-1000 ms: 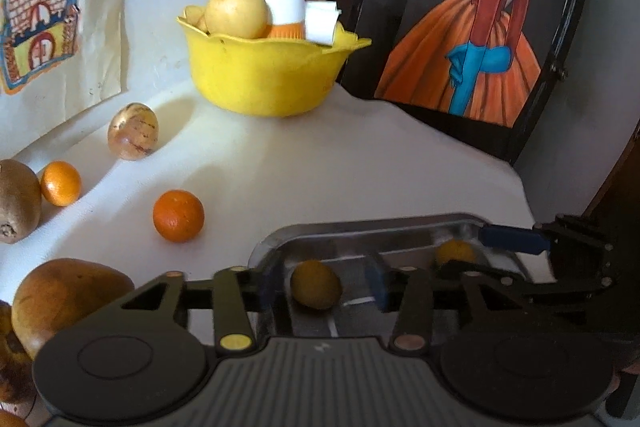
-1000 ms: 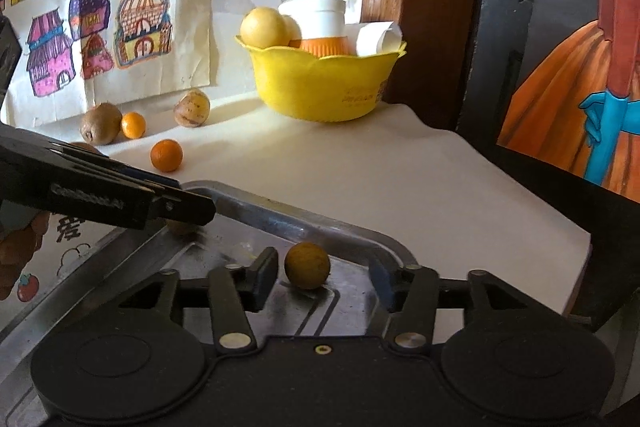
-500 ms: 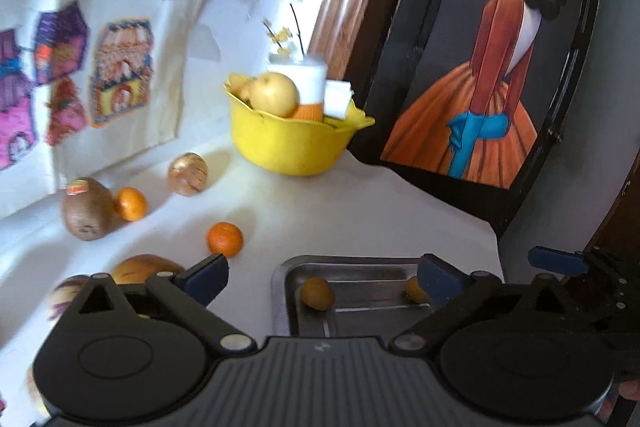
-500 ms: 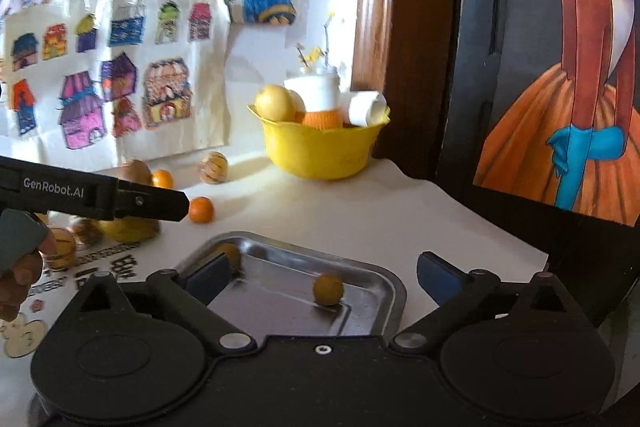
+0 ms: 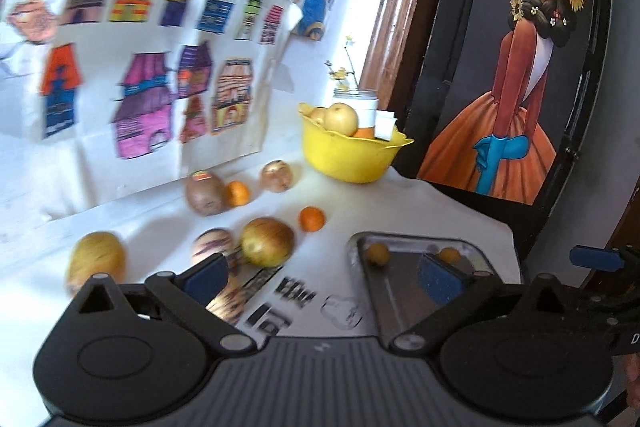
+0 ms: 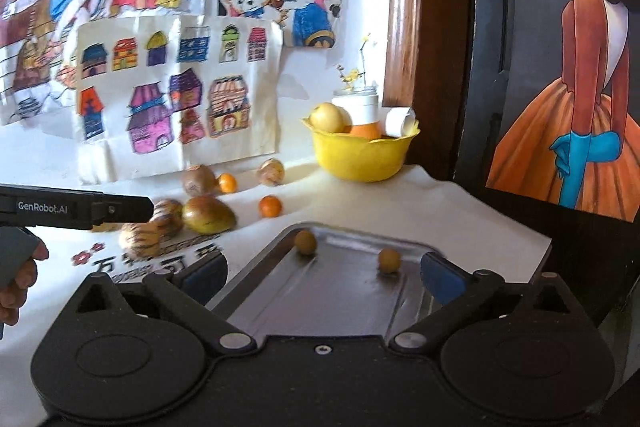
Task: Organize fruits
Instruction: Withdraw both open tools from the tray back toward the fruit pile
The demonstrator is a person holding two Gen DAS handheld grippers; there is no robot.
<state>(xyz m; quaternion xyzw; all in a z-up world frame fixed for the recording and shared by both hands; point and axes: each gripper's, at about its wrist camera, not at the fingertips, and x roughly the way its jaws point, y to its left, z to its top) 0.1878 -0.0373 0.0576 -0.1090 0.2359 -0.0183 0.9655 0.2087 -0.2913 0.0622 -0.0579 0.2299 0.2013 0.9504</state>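
Two small yellow fruits (image 6: 306, 242) (image 6: 389, 260) lie apart on the bare floor of the metal tray (image 6: 352, 301), one near its far left corner, the other toward the right side. The tray sits on the white-covered table (image 6: 460, 211). Left of it a loose cluster of fruit rests on the cloth: a small orange (image 6: 270, 207) nearest the tray, a mango (image 6: 208, 215), two striped fruits (image 6: 140, 241) beside it, then farther back a kiwi (image 6: 198, 180) touching a second small orange (image 6: 227, 183), and a pale striped round fruit (image 6: 272, 171). At the back stands a yellow bowl (image 6: 362, 157) holding a pale pear-like fruit (image 6: 327, 117), an orange piece, a white jar and a paper roll. Right gripper (image 6: 322, 277): jaws just opened, now spread wide, nothing between the blue pads, held over the tray's near end. Left gripper (image 5: 322, 275): likewise just opened, spread wide and empty, straddling the tray's left edge and the printed cloth; its view is motion-blurred. Coloured drawings (image 6: 176, 99) cover the wall behind; a framed picture (image 6: 580, 79) of a figure in an orange dress leans at right.
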